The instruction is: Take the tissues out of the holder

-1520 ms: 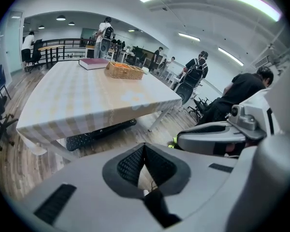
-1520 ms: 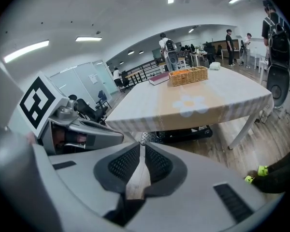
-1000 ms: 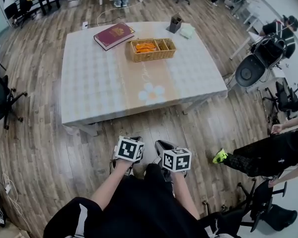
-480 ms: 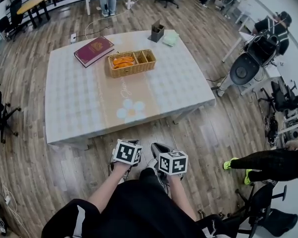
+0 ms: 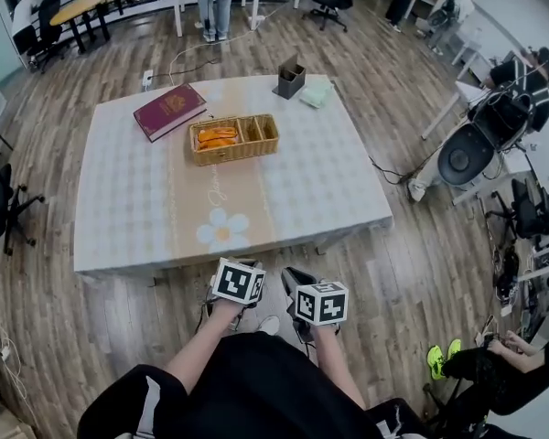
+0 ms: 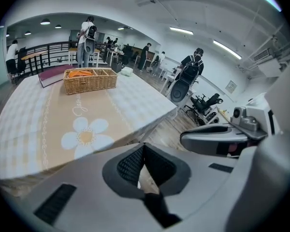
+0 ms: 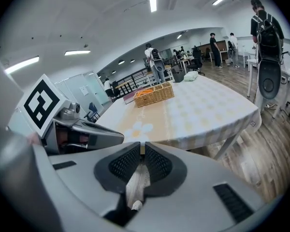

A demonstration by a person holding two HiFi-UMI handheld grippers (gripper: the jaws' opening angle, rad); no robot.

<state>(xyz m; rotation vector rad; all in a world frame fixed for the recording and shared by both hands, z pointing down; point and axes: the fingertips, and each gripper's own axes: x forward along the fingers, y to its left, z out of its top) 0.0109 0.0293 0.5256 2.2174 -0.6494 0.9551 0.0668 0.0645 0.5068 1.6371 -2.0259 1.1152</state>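
**Head view.** The person stands just off the near edge of the tabletop (image 5: 334, 176), with both grippers held low over the wooden floor, short of the cloth. The left gripper (image 5: 237, 283) and right gripper (image 5: 320, 305) show mainly as their marker cubes. The holder (image 5: 291, 80), a small dark box, stands at the far edge, well apart from both grippers. Whether tissues stick out of its top is too small to tell. A pale bundle (image 5: 317, 94) lies just beside it. A wicker basket (image 5: 234, 139) holding something orange and a maroon book (image 5: 169, 111) lie between the person and the far edge.

**Left gripper view.** The jaws are closed tip to tip with nothing between them. The basket and the cloth's printed flower (image 6: 85, 135) lie ahead of them.

**Right gripper view.** The jaws here are drawn together to a thin slit, and they too are empty. The holder and the pale bundle appear small at the far end of the tabletop.

**Risks.** The long reach passes close to the basket, so a low arm could drag or tip it. The holder looks light, so pulling the tissues with one gripper could lift or topple it unless the other steadies it. A pinch that catches only an edge may tear a sheet. Both pairs of jaws must open before any grasp.

**Writing.** A line of cursive script runs along the cloth above the flower, and the book cover has a gold emblem. Neither can be read, and no brand name is legible.
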